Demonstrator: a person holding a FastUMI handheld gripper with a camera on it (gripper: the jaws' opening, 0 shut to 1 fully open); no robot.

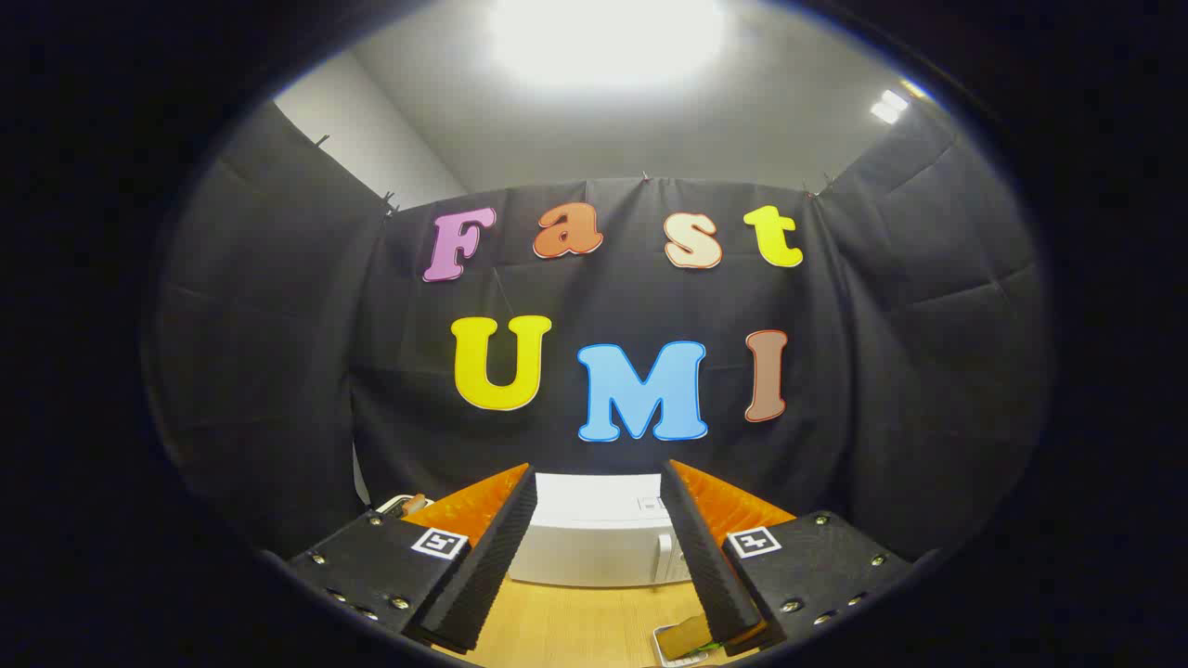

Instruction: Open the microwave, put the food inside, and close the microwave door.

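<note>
The microwave point(594, 543) sits toward the back edge of the desk point(575, 631), against the booth wall, straight beyond your fingers and framed in the gap between them. Its door looks closed; there's a pale vertical bit on the right of its front, prob. the handle or control strip, too small to tell which. So, judging from this, step one isn't started yet.

The food point(687, 638) is close in, a brownish piece on a small white tray point(670, 653) at the near edge of the desk, just by your right finger and partly hidden under it. Can't make out what kind of food it is.

Your hand-held gripper point(594, 557) is spread wide, fingers well apart, nothing between them, and it's held up above the desk, tilted so you're looking mostly at the wall.

Something pale and orange-ish point(408, 506) peeks out behind the left finger; can't tell what it is.

Risks from here:
- Handle side is unclear at this range. Hook the wrong edge and the door won't swing; pull hard and the whole microwave may slide on the desk.
- The tray is right under your right finger. Drop down w/o looking and you could knock it off the near edge.
- The food looks small and loose on the tray, so a tilted lift may tip it out.
</note>
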